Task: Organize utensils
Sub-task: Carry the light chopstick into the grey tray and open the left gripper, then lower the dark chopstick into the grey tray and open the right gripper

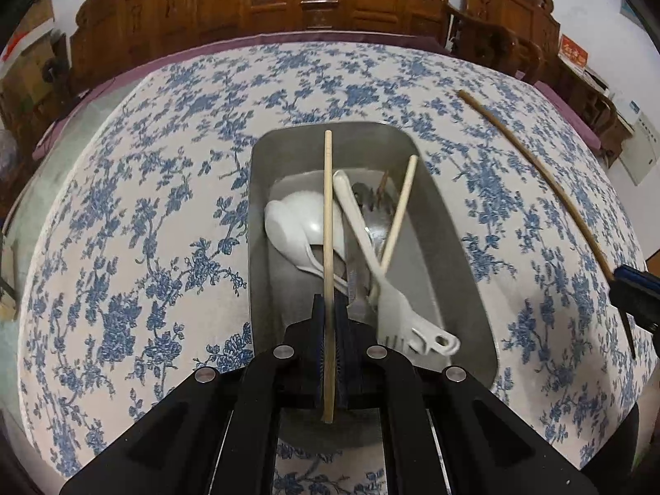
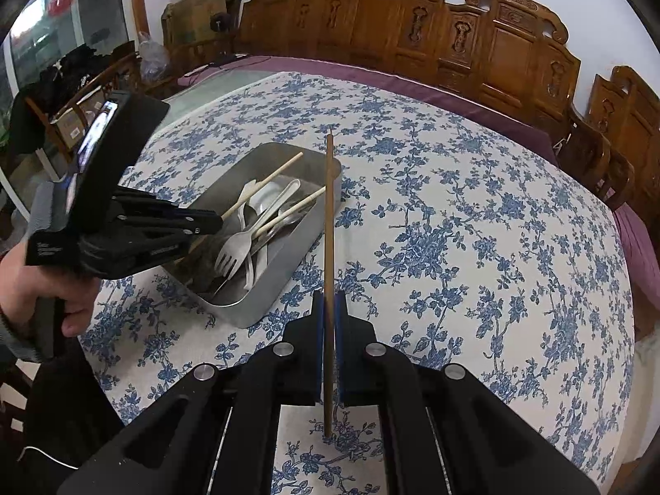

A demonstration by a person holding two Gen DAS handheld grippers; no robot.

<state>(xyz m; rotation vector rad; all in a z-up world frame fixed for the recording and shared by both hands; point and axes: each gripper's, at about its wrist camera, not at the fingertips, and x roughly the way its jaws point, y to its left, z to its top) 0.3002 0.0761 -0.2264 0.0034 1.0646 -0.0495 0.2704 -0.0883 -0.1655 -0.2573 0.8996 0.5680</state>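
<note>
Blue-flowered tablecloth (image 1: pixel 123 214), carved wooden chairs (image 2: pixel 474 41)

Tray (image 1: pixel 264 189) dull brushed metal, matt grey. Cloth (image 1: pixel 144 206) woven fabric, blue floral print, matt. Pale chopstick (image 1: pixel 328 214) smooth light wood; dark chopstick (image 2: pixel 328 222) brown wood. Ladle (image 1: pixel 297 222) and spatula (image 1: pixel 396 321) glossy white plastic. Fork (image 2: pixel 231 255) metal. Chairs (image 2: pixel 412 20) carved wood with a varnished sheen.

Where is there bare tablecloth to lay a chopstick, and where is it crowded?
Free: the blue-flowered tablecloth right of the grey metal tray, out to the purple edge, and the cloth left of the tray. Crowded: inside the tray, where white plastic spoons, forks and pale chopsticks overlap.
</note>
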